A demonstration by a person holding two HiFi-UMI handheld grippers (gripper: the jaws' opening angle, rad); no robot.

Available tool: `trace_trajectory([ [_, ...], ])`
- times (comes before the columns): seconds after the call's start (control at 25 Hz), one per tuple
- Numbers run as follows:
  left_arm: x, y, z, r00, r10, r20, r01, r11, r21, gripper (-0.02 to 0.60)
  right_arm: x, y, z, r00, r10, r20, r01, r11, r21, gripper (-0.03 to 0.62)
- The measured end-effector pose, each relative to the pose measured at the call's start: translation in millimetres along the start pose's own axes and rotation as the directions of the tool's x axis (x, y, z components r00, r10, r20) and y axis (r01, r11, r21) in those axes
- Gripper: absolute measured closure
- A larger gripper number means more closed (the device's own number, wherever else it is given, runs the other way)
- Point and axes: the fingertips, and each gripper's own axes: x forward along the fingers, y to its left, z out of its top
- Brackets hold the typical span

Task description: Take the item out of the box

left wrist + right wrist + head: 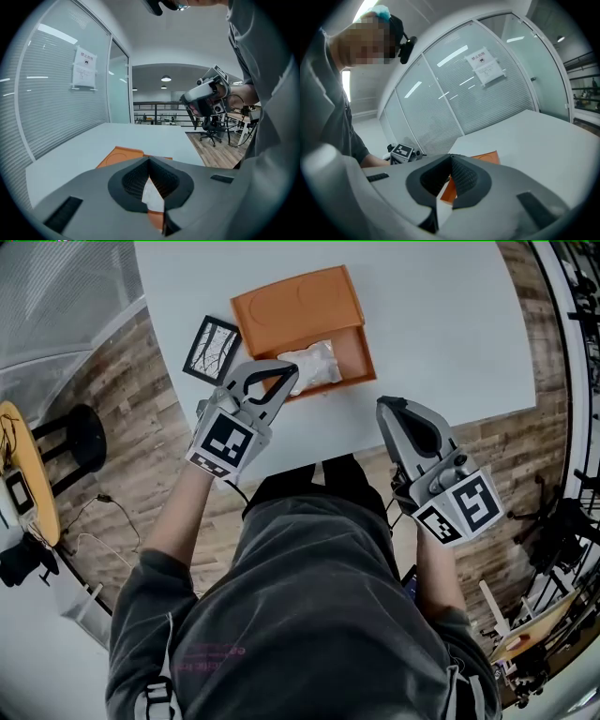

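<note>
An orange box (359,351) lies open on the white table (441,324), its lid (298,301) folded back on the far side. A white crumpled item (314,364) lies inside the tray. My left gripper (289,371) is shut and empty, its tip just at the box's front left corner, beside the item. In the left gripper view (150,160) the white item (151,194) and the orange box (119,156) show past the closed jaws. My right gripper (384,404) is shut and empty, over the table's near edge, right of the box (483,158).
A small black-framed picture (213,349) lies flat on the table left of the box. The table's near edge runs just under both grippers. A glass wall with blinds (56,103) stands along the table's left side. A black stool (80,437) stands on the wooden floor.
</note>
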Motion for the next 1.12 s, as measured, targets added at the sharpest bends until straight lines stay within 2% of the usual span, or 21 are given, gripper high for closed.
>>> trace_trajectory([
  [0.28, 22.3, -3.8, -29.1, 0.994, -0.057, -0.094, 0.06, 0.998, 0.025, 0.578, -4.3, -10.4, -11.8, 1.0, -0.031, 0.0, 0.031, 0.999, 0.036, 0.589],
  [0.36, 26.7, -3.2, -33.1, 0.992, -0.069, -0.108, 0.073, 0.997, 0.034, 0.548, -5.6, -13.0, -13.9, 0.999, -0.04, 0.001, 0.04, 0.998, 0.045, 0.59],
  [0.56, 38.1, -3.3, -41.0, 0.985, -0.092, -0.145, 0.1, 0.994, 0.051, 0.544, -12.5, -21.5, -17.8, 0.998, -0.06, 0.001, 0.06, 0.996, 0.062, 0.589],
  [0.6, 40.7, -3.6, -43.0, 0.983, -0.099, -0.155, 0.109, 0.993, 0.055, 0.514, -13.7, -23.4, -18.3, 0.998, -0.064, 0.0, 0.064, 0.996, 0.065, 0.589],
  [0.68, 45.8, -4.0, -48.1, 0.978, -0.112, -0.177, 0.125, 0.99, 0.064, 0.509, -15.6, -26.9, -19.9, 0.997, -0.071, 0.0, 0.071, 0.995, 0.072, 0.589],
  [0.96, 61.2, -11.1, -70.3, 0.95, -0.162, -0.267, 0.19, 0.978, 0.083, 0.47, -18.9, -34.1, -26.9, 0.996, -0.09, -0.003, 0.09, 0.992, 0.091, 0.589],
  [1.0, 63.3, -13.1, -73.8, 0.944, -0.168, -0.284, 0.199, 0.977, 0.083, 0.438, -19.4, -34.4, -27.3, 0.996, -0.091, -0.003, 0.091, 0.991, 0.094, 0.589],
  [1.12, 68.7, -17.1, -84.2, 0.928, -0.176, -0.329, 0.217, 0.972, 0.091, 0.418, -20.1, -35.1, -27.3, 0.996, -0.094, -0.002, 0.094, 0.991, 0.1, 0.59],
])
